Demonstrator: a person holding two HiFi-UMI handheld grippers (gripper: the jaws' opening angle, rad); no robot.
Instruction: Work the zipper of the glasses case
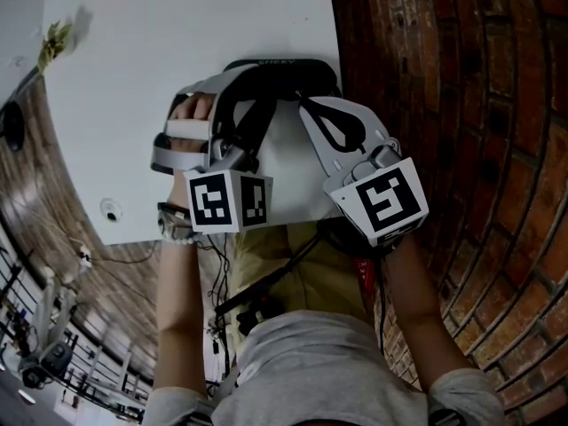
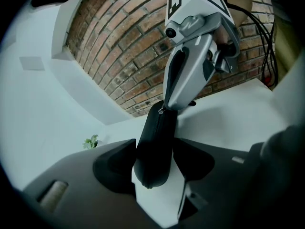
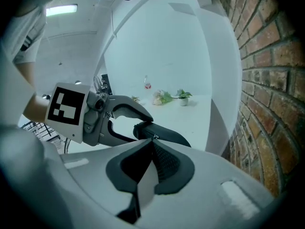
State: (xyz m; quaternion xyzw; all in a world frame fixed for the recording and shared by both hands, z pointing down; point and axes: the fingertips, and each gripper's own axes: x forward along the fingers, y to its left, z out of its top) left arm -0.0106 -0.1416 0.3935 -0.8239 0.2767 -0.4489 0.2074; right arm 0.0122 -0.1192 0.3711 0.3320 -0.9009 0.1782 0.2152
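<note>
The black glasses case (image 2: 153, 149) lies clamped between my left gripper's dark pads (image 2: 116, 162), held above the white table (image 1: 177, 43). In the head view the case (image 1: 280, 71) sits near the table's right edge, with my left gripper (image 1: 248, 96) shut on its left part. My right gripper (image 1: 304, 101) comes in from the right, and its tips meet the case's end. In the left gripper view a small metal zipper pull (image 2: 162, 111) shows at those tips. My right gripper (image 3: 153, 138) is shut on that pull, and the case (image 3: 167, 135) runs across just behind it.
A brick wall (image 1: 444, 78) stands close along the table's right side. A small potted plant (image 3: 183, 97) and a bottle (image 3: 147, 83) stand at the table's far end. Cables (image 1: 266, 282) hang below the near edge, by the person's torso.
</note>
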